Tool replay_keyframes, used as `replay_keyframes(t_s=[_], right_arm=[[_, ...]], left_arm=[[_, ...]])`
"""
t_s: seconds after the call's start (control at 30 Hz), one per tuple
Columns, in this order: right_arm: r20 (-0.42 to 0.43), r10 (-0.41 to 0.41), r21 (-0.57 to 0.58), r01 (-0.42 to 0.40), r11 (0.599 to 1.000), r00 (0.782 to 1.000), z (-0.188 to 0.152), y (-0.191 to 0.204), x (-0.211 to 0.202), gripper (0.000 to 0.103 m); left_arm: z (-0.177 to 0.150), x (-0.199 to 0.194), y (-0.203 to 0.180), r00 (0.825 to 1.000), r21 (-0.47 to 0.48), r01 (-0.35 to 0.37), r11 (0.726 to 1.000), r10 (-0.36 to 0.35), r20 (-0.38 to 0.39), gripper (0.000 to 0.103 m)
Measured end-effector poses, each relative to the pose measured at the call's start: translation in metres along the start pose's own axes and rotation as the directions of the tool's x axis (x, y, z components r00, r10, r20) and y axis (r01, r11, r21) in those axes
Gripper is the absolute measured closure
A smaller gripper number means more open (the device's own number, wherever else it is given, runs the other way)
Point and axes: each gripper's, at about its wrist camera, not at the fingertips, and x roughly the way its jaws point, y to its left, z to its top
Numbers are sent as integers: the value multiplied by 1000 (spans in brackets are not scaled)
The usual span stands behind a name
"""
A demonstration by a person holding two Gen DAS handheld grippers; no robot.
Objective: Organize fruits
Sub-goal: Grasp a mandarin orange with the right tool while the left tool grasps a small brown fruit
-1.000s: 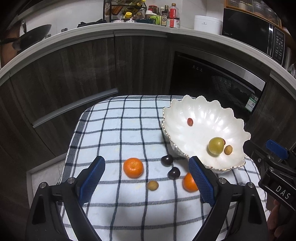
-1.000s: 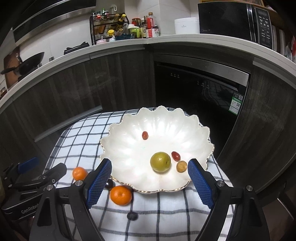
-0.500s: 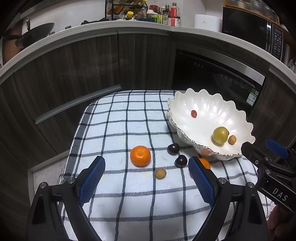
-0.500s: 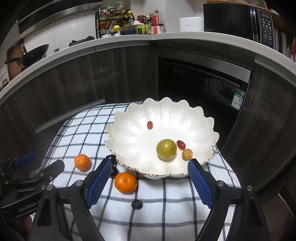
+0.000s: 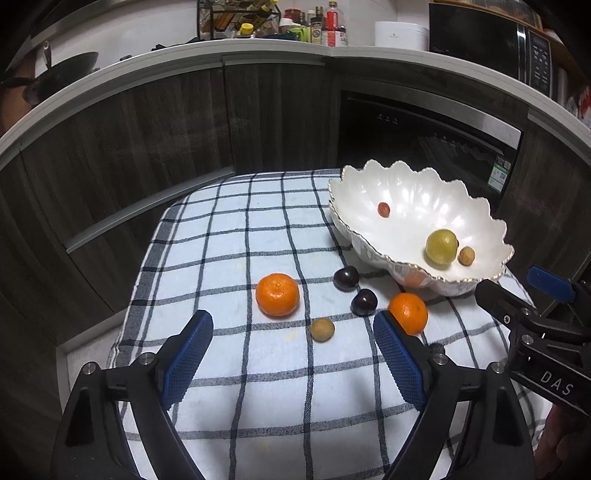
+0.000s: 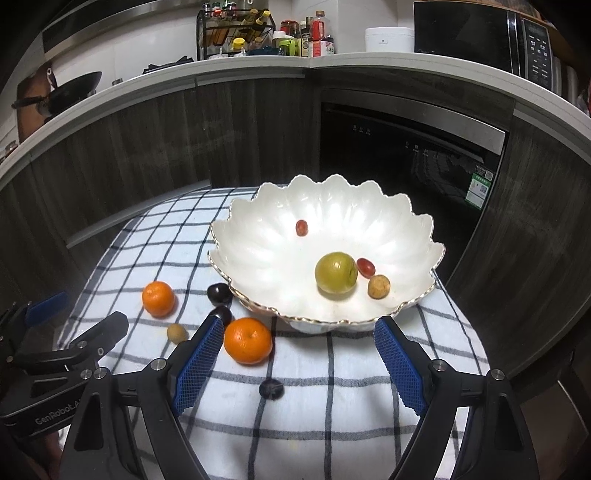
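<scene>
both grippers, left gripper (image 5: 291, 349) and right gripper (image 6: 299, 352), gape empty near the bowl (image 6: 258, 258); the right should centre on the mandarin (image 6: 248, 340) just beside it before squeezing gently.

This was a home kitchen. A pale countertop (image 6: 258, 72) curved around the room above dark wood-grain cabinet fronts (image 6: 155, 147). A built-in dark appliance with a steel top edge (image 6: 413, 147), likely a dishwasher or oven, carried an energy label. On the counter stood a black microwave (image 6: 480, 33), a white lidded pot (image 6: 389, 38), a wire rack of bottles (image 6: 236, 33), sauce and condiment bottles (image 6: 317, 37) and a black wok (image 6: 70, 92). In front stood a small table under a blue-checked cloth (image 5: 258, 229).
</scene>
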Motion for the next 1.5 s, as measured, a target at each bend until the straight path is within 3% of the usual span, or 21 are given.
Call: replay_keyframes(t_s=[0.57, 1.13, 1.5], right_arm=[[-42, 9, -15, -9, 1000, 999, -25, 1, 19, 19], [-105, 106, -27, -109, 994, 989, -21, 12, 47, 28], [-157, 139, -11, -142, 990, 978, -16, 20, 68, 31]], left_arm=[[-20, 29, -14, 999, 85, 37, 996, -34, -38, 26], [-26, 58, -27, 996, 165, 66, 984, -57, -62, 38], [-23, 74, -21, 992, 124, 96, 988, -85, -96, 49]])
